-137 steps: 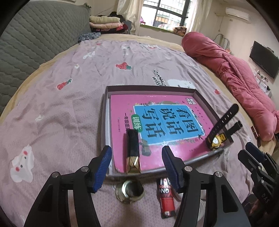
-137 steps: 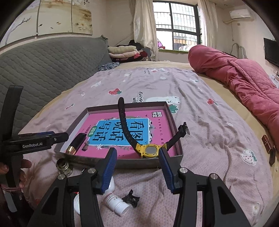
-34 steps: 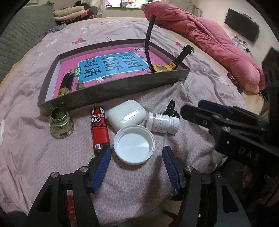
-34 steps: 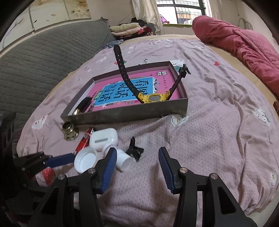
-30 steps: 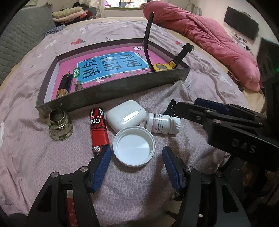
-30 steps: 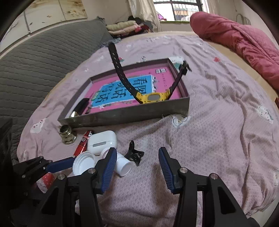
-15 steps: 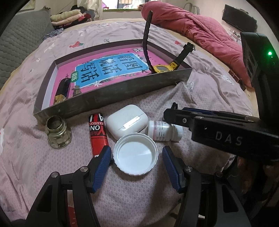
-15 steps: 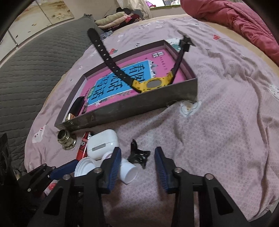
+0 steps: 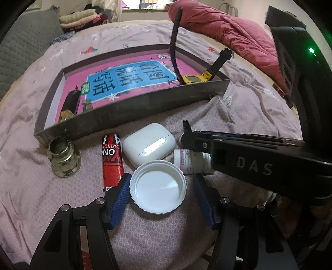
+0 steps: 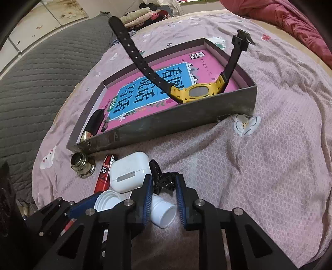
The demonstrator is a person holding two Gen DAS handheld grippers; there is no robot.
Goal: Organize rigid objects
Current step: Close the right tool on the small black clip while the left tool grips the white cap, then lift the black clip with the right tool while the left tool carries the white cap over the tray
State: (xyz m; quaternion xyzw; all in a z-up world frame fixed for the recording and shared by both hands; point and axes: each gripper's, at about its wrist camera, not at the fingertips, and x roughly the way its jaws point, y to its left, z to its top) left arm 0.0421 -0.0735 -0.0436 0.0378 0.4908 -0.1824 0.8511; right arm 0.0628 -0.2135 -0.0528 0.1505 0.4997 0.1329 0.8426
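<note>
A shallow grey box on the bed holds a pink book, a yellow watch and a black lipstick. In front of it lie a white lid, a white earbud case, a small white bottle, a red lighter, a glass jar and a black clip. My left gripper is open around the lid. My right gripper has narrowed around the bottle and the clip; contact is unclear.
The bed has a pink patterned sheet. A red quilt lies at the far right. A grey headboard and folded clothes are at the back. The right gripper's body crosses the left wrist view.
Both grippers have come down and forward from the box to the loose items in front of it. The right jaws have narrowed over the bottle and clip. The left pads now flank the lid.
</note>
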